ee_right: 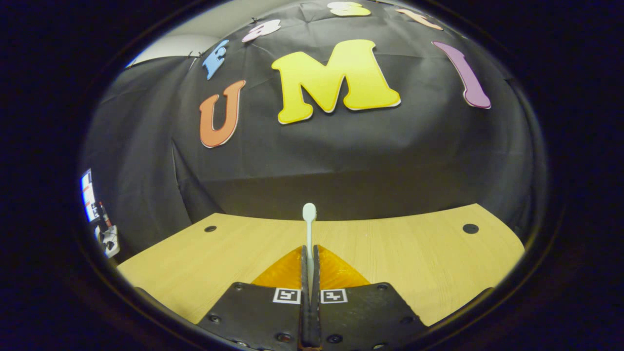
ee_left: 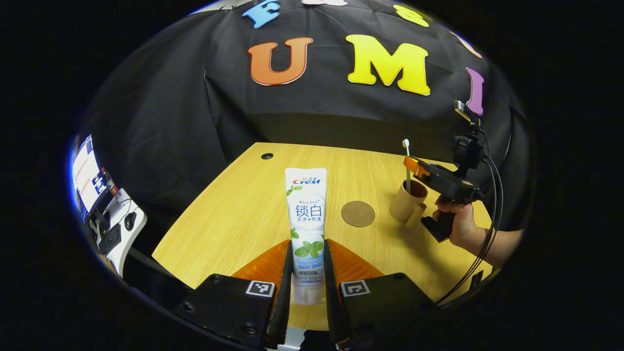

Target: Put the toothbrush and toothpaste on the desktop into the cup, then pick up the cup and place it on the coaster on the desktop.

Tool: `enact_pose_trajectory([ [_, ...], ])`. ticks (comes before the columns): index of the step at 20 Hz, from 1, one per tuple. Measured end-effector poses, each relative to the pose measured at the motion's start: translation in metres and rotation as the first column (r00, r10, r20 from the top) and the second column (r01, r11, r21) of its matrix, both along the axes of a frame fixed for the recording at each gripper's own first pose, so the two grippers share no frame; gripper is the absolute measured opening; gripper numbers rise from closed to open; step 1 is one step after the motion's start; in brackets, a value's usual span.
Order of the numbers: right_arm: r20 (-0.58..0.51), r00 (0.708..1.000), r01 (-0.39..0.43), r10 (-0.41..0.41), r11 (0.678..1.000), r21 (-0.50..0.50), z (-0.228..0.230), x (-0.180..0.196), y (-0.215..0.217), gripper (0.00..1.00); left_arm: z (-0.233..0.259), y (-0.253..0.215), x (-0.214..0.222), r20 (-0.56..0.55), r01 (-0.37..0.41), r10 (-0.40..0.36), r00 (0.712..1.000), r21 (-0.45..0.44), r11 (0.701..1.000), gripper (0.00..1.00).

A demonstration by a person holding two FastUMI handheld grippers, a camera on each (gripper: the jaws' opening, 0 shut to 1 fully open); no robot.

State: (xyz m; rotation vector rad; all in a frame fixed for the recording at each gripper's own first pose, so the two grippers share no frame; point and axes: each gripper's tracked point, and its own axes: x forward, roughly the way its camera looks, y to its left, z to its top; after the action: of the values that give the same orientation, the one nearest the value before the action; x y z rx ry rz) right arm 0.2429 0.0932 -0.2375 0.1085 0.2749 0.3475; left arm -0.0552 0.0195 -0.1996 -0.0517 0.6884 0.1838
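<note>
A white toothpaste tube (ee_left: 307, 204) lies lengthwise on the wooden desk (ee_left: 234, 214), its lower part pinched between the fingers of my left gripper (ee_left: 308, 243). To the right lies a round brown coaster (ee_left: 358, 213), and past it stands a tan cup (ee_left: 408, 200). A hand (ee_left: 458, 219) holds my right gripper (ee_left: 409, 164) just over the cup, shut on a white toothbrush (ee_left: 407, 165) that stands upright with its lower end inside the cup. In the right gripper view the toothbrush (ee_right: 309, 229) rises head up from between the closed fingers of my right gripper (ee_right: 310, 251).
The desk has small dark cable holes (ee_left: 266, 156) (ee_right: 470, 228) (ee_right: 210, 228) near its back edge. A side table with a monitor, keyboard and mouse (ee_left: 112, 229) stands off the desk's left. Black cloth walls close the back.
</note>
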Motion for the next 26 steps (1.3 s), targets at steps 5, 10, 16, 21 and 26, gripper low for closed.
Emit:
enact_pose_trajectory([
  [5,-0.030,1.000,-0.005,0.005,1.000,0.008,-0.014,-0.009,0.000,0.04,-0.004,-0.008,0.006,-0.016,-0.006,0.006,1.000,-0.007,1.000,0.35],
  [10,-0.066,0.998,-0.016,0.017,1.000,0.019,-0.017,-0.027,-0.004,0.39,0.001,-0.016,0.017,0.001,0.020,-0.020,1.000,0.001,1.000,0.35],
  [16,-0.075,0.997,0.003,-0.001,1.000,0.024,0.010,-0.055,-0.024,0.81,0.037,-0.037,0.055,0.142,0.081,-0.086,0.986,0.042,0.996,0.35],
  [21,-0.060,0.998,0.015,-0.016,1.000,-0.023,0.044,-0.090,-0.057,0.92,0.056,-0.080,0.101,0.266,0.178,-0.175,0.948,0.013,0.984,0.35],
  [26,-0.059,0.996,0.065,-0.070,0.995,-0.079,0.069,-0.121,-0.102,0.93,0.054,-0.144,0.152,0.407,0.327,-0.321,0.855,0.057,0.943,0.35],
])
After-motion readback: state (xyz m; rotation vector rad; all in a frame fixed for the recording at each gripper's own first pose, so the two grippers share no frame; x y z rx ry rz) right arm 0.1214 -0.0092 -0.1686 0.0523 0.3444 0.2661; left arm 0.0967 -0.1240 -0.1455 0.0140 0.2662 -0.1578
